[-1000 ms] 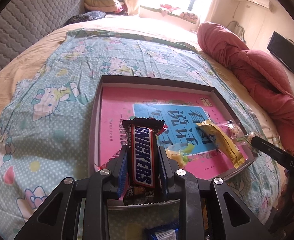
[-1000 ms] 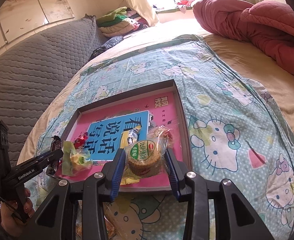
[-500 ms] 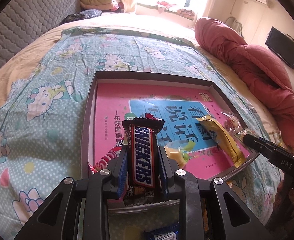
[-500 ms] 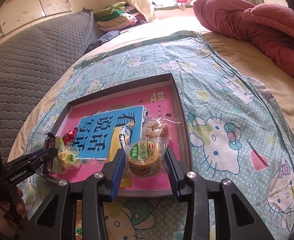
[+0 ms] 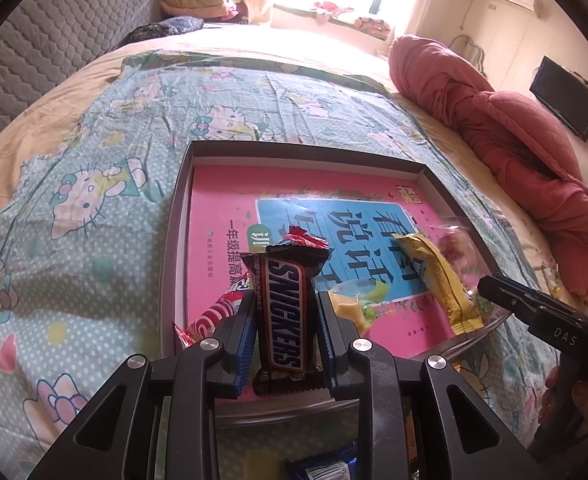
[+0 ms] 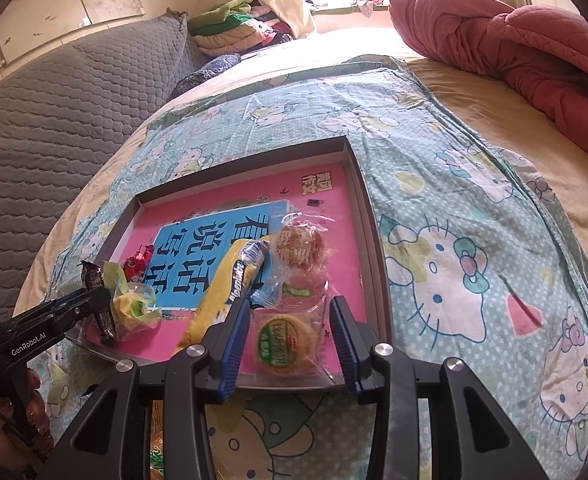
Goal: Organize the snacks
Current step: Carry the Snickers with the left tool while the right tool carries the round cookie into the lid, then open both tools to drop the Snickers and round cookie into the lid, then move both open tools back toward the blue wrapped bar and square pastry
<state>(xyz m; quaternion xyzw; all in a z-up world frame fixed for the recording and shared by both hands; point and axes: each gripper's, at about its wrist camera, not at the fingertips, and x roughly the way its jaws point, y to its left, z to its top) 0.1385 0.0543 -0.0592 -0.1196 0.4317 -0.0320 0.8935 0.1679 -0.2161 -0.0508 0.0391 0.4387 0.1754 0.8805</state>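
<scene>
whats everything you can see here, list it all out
tray: 1, dark grey with pink floor, on the sheet
Snickers bar: 1, brown, clamped in the left gripper over the tray's near edge
yellow packet: 1, long, in the tray
wrapped sweet: 1, yellow-green, in the tray
small sweet: 1, red, in the tray
swirl packet: 1, red and white, tray's near left corner
round biscuit: 1, golden, clear wrap, between the right gripper's pads
second biscuit: 1, golden, farther in
blue packet: 1, outside the tray
sheet: 1, teal cartoon print
quilt: 1, red, bunched
left gripper: 1, black, blue pads
right gripper: 1, same
</scene>
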